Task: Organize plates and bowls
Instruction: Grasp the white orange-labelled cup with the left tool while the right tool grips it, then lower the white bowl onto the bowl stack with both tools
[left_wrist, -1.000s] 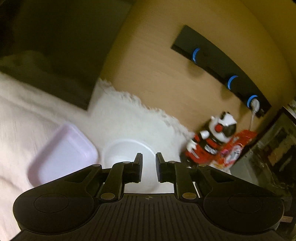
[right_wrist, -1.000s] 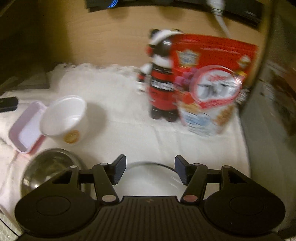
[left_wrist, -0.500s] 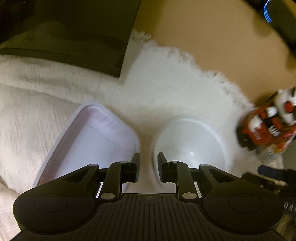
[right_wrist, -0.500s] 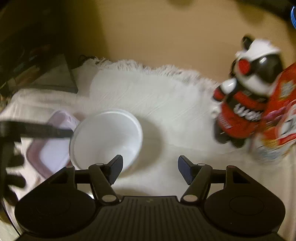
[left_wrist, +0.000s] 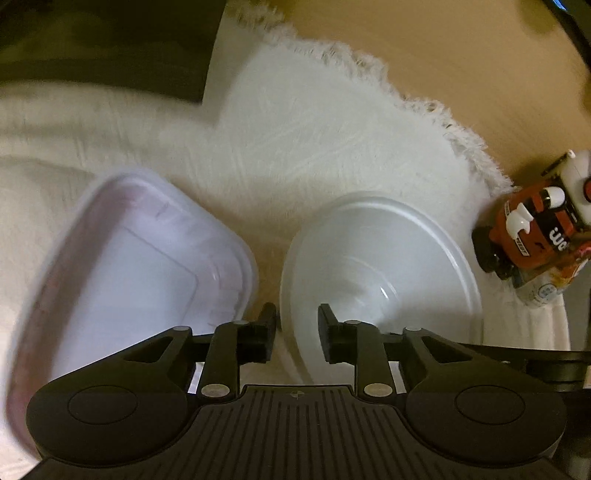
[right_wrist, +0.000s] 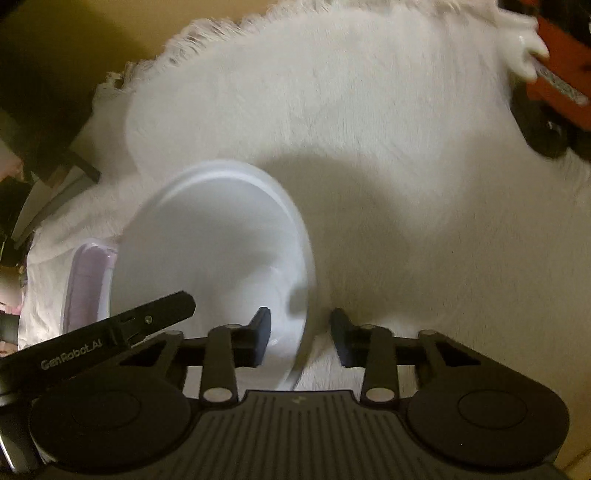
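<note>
Straddling opposite edges of the round white plastic bowl (left_wrist: 380, 273), both hand-held grippers look set for a 2-handed pick-up. That puts the task at its grasping step, with no dish lifted yet.

The bowl sits upright on the white fringed cloth (left_wrist: 314, 122), just beside the pale pink rectangular plastic tray (left_wrist: 125, 277), which lies at its 9 o'clock in the left wrist view. The red, black and white toy robot figure (left_wrist: 535, 232) stands near the bowl's 3 o'clock.

The left hand-held gripper (left_wrist: 297, 332) has its jaws a little apart, one pad outside the bowl's rim and one inside, neither visibly pressing. The right hand-held gripper (right_wrist: 300, 338) straddles the far rim likewise. Its jaws show a gap on both sides of the rim, so no clamp is visible, though they read as nearly together.

Next, each pair of pads should pinch the thin wall firmly. The bowl then has to rise level, probably toward a stacking place. The smooth plastic rim may slip from an uneven pinch.
</note>
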